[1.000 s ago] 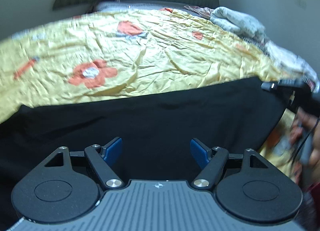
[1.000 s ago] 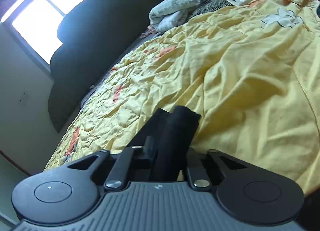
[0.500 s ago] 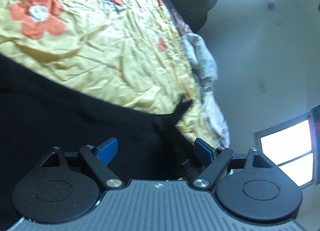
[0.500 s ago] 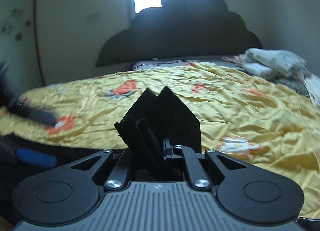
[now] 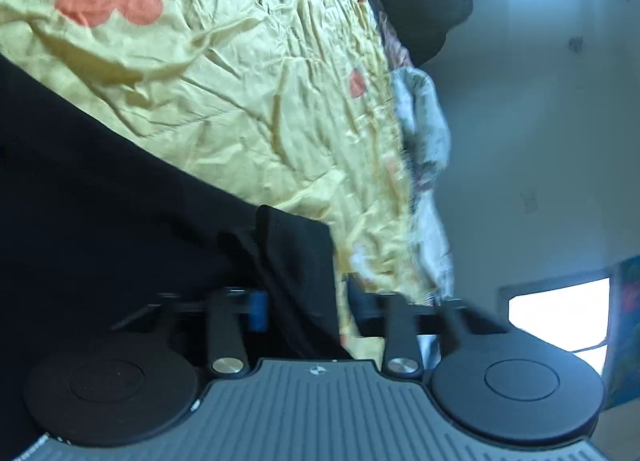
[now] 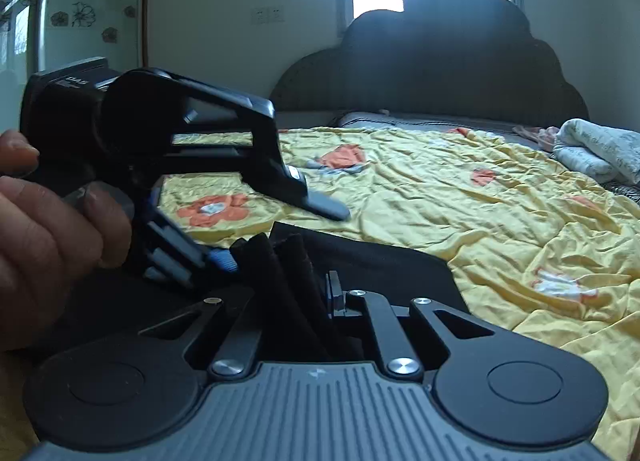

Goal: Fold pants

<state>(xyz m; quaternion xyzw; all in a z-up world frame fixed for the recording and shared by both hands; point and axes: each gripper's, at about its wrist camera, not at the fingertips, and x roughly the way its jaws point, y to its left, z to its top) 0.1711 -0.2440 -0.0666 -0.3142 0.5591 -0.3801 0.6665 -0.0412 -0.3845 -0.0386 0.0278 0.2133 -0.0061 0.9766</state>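
Pants (image 6: 360,257), black, lie on the near edge of the yellow flowered bedspread (image 6: 460,189), where the right gripper (image 6: 304,297) pinches a bunched fold tightly and, just beside it, the left gripper (image 5: 304,309) is closing its jaws with another fold between them.

A second ago the left gripper (image 5: 306,311) stood wide open above flat black pants (image 5: 100,201); its jaws are now closing on a bunched fold of the cloth between them; the view has rolled, tilting the bedspread (image 5: 248,73); the right gripper (image 6: 304,293), earlier alone over the bed, now sits just beside the left, whose hand (image 6: 44,229) has entered its view.
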